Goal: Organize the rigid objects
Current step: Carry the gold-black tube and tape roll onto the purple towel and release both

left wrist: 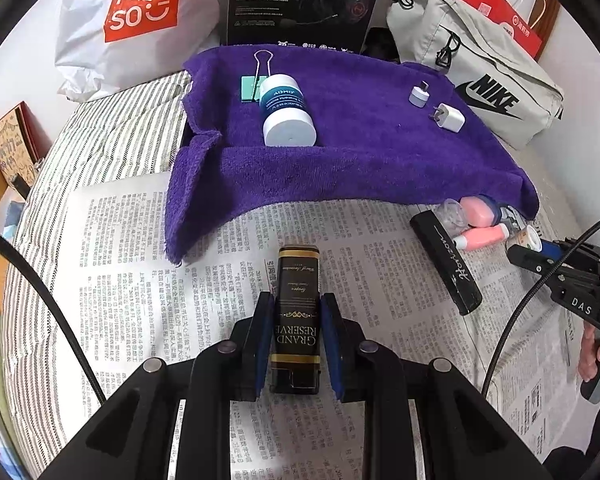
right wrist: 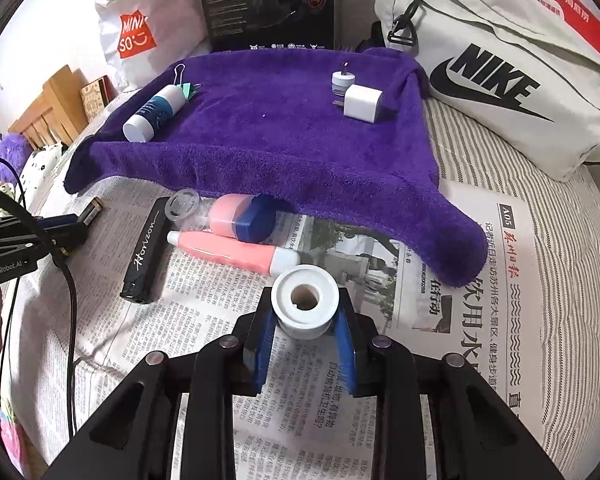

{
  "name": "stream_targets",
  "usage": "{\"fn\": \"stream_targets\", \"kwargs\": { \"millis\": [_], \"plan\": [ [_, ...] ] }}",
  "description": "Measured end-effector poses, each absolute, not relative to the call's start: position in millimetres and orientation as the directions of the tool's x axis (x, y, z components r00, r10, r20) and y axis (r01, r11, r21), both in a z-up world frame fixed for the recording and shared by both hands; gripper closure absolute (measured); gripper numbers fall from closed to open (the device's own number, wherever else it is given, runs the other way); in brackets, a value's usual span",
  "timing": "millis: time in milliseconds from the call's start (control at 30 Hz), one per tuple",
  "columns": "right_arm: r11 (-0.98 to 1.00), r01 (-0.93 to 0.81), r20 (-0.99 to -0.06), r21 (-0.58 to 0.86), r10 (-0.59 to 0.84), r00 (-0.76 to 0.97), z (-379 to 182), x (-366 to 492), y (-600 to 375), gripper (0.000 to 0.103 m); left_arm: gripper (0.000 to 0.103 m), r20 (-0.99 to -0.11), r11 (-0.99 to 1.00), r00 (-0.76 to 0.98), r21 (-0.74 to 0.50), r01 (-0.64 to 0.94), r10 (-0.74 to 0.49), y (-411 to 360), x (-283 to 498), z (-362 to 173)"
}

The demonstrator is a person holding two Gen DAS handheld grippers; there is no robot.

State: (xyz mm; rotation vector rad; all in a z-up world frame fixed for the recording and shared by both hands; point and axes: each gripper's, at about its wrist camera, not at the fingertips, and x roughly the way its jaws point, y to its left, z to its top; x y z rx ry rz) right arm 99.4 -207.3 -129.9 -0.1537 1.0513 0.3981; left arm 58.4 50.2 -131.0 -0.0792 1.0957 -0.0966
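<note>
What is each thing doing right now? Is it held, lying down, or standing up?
Black box: held in left gripper, jaws shut.
White spool: held in right gripper.
Blue-label bottle: lying on purple towel.
White charger: on towel.
Pink tube: lying on newspaper.

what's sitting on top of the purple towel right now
On the purple towel lie a white bottle with a blue label, a green binder clip partly behind it, a white charger plug and a small white adapter. What the towel covers cannot be seen.
</note>
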Motion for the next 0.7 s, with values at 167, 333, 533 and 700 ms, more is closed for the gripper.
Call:
{"fn": "stream_targets", "kwargs": {
  "millis": [167, 333, 533, 700],
  "plan": [
    [0.918, -0.395, -0.864, 0.043, 0.233, 0.446, -130.3, 97.8, -205.2, 0.075, 0.080, -0.896, 0.997, 0.439, -0.045, 0.060, -0.067, 40.1, 61.9, -130.6],
    [0.917, -0.397, -0.861, 0.040, 0.233, 0.452, -130.5, 97.1, -203.9, 0.075, 0.080, -0.899, 0.997, 0.437, 0.009, 0.077, -0.026, 32.3, 64.0, -130.7],
    [0.919, -0.393, -0.855, 0.041, 0.236, 0.462, -122.3, 97.1, -208.2, 0.075, 0.081, -0.896, 0.997, 0.441, -0.034, 0.065, -0.060, 37.3, 62.8, -129.2],
    [0.916, -0.396, -0.848, 0.065, 0.260, 0.462, -108.9, 98.9, -215.2, 0.075, 0.081, -0.885, 0.993, 0.452, -0.105, 0.048, -0.115, 42.1, 59.2, -123.0]
  ]
}}
